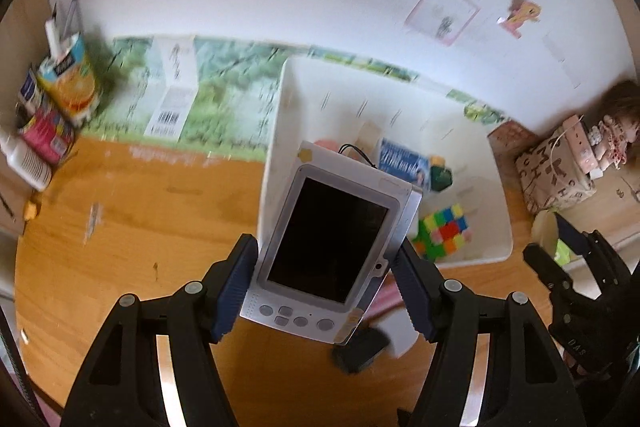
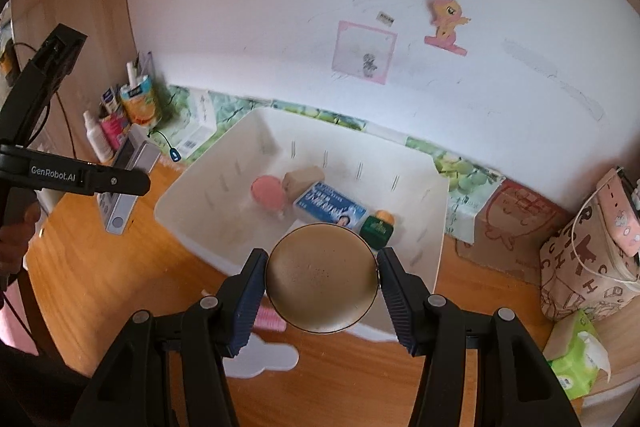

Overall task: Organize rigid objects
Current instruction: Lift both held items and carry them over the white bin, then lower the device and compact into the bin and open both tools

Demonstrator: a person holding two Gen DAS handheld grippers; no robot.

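While clamped in tools [image 1: 326, 263] [image 2: 322, 277], device [image 1: 328, 247] and compact [image 2: 322, 277] over cluttered bin [image 2: 432, 227]

"GenRobot.AI" is printed on the left gripper [image 2: 120, 183].

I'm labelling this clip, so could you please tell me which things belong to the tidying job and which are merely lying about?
Part of the job:
- handheld device, in the left gripper
- round gold compact, in the right gripper
- white bin
- puzzle cube, inside it

Lying about:
- juice carton
- tissue pack
- patterned bag
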